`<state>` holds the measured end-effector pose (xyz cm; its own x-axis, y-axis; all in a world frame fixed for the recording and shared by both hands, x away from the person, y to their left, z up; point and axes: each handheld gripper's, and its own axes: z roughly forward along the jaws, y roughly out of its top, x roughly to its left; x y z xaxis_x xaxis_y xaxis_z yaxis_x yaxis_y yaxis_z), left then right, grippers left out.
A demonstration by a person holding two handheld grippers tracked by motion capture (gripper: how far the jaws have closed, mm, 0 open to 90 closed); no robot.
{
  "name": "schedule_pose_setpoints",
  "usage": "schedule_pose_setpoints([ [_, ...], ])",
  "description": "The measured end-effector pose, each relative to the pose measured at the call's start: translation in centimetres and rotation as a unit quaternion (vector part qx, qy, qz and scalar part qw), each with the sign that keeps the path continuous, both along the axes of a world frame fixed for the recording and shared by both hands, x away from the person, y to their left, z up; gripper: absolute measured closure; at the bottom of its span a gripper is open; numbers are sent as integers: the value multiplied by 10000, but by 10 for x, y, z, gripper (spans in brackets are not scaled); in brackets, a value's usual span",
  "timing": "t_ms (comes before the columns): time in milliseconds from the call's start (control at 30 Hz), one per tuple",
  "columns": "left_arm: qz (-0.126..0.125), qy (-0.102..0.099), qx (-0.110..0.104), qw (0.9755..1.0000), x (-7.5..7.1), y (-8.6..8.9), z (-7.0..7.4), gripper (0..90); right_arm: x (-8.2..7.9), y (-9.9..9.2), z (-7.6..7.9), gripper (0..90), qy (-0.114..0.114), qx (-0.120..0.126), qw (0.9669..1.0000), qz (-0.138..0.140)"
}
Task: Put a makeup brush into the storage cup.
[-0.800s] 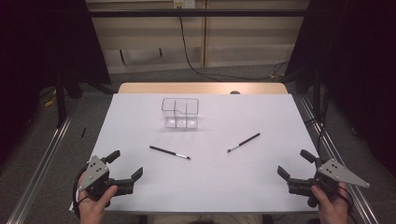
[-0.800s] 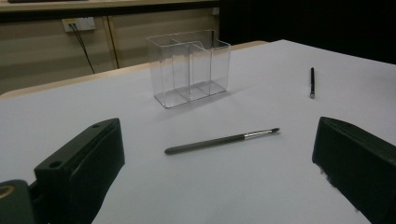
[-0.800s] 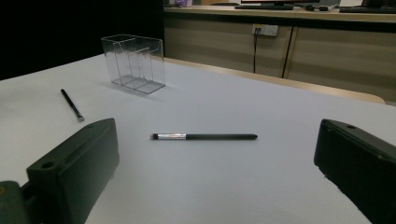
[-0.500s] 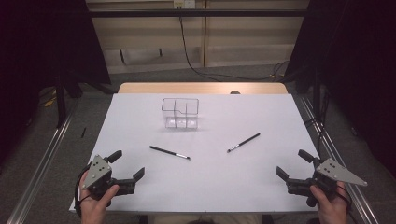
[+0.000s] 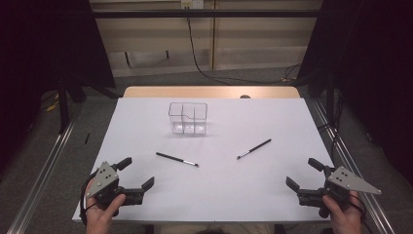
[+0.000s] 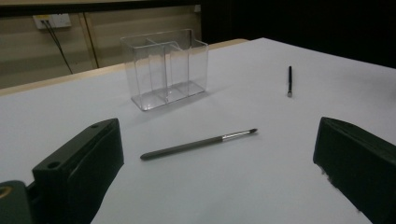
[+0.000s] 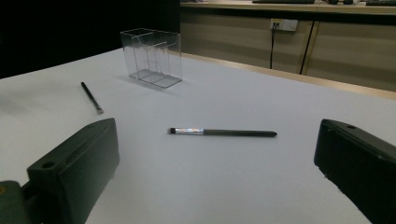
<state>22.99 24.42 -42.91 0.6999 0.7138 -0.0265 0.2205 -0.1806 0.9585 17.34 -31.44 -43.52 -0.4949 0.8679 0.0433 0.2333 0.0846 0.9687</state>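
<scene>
- Clear plastic organiser box with 3 compartments: my landmark, upright on the white table sheet, towards its far edge.
- Left slim black brush with metal ferrule: flat on the sheet, nearer me than the box, slightly to its left.
- Right slim black brush: flat, nearer me than the box, off to its right.
- Left gripper: I hold it near-left of the box, jaws wide apart, nothing between them.
- Right gripper: near-right of the box, jaws wide apart, empty.

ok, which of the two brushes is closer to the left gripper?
The left brush, lying left of centre with its bristle tip pointing right. The other brush lies right of centre, nearer the right gripper.
</scene>
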Motion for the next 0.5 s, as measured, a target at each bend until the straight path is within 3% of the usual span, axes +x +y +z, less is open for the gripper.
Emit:
schedule_pose_setpoints([
  [167, -89, 11, -41, 10000, 2, -3, 6, 10, -1, 1, 0, 0, 43, 46, 10000, 6],
  [267, -307, 55, 102, 9995, 9, -11, 11, 13, -2, 1, 1, 0, 46, 47, 10000, 30],
  [500, -476, 71, 251, 9985, 19, -22, 19, 23, -3, 0, 1, 0, 64, 62, 10000, 0],
])
